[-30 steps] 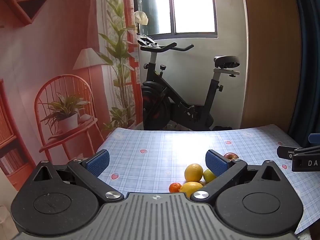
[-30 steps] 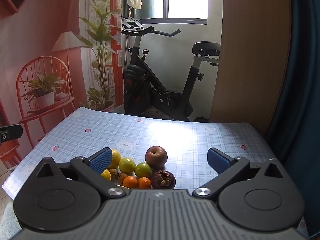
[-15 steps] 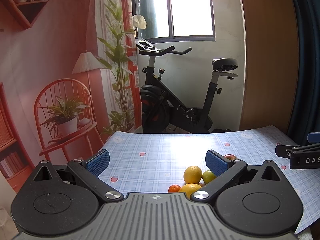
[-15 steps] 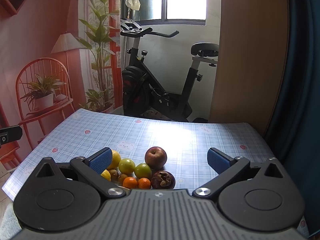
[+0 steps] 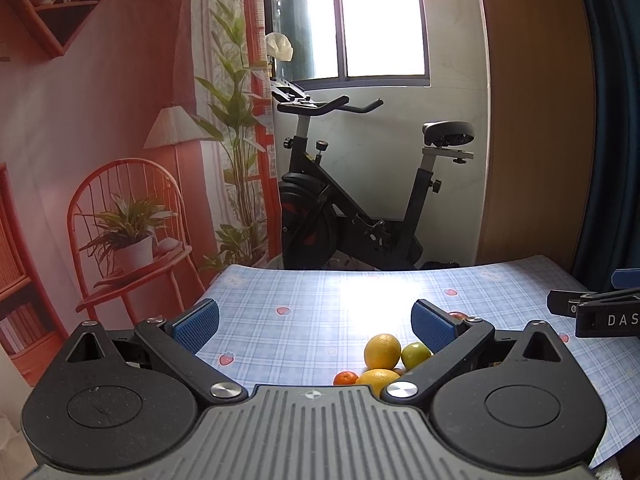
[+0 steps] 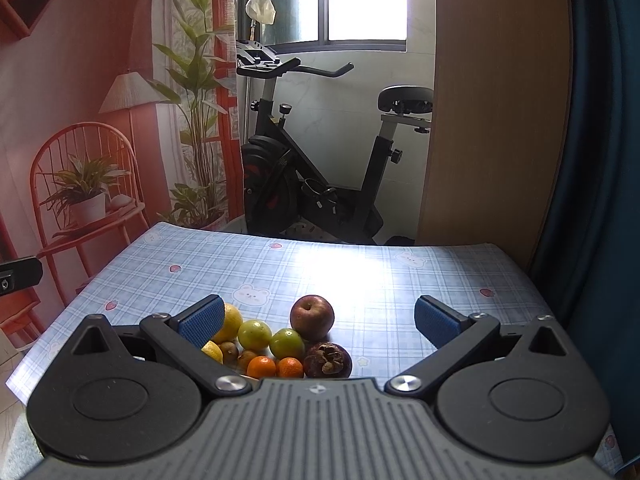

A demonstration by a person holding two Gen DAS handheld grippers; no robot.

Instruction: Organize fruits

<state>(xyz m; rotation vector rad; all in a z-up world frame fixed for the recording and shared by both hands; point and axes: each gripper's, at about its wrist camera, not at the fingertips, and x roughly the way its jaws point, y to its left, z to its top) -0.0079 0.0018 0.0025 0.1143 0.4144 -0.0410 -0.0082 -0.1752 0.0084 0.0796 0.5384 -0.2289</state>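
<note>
- left gripper [image 5: 315, 325] and right gripper [image 6: 316, 320]: jaws spread wide, nothing in them
- fruits [image 6: 280, 344] piled together on the checked surface [image 6: 360, 276], near edge, right below the right gripper

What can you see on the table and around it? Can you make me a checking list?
Surface: table under a blue checked cloth with bears and strawberries.
Job's things: fruit in one bunch near the front edge: apple, mangosteen, two green fruits, two small oranges, lemons.
Clutter: nothing seen.
Grippers: left gripper open, holding nothing; right gripper open, holding nothing, fruit ahead of it.
Cables: nothing seen.
Surroundings: exercise bike, window, printed backdrop, blue curtain.
</note>
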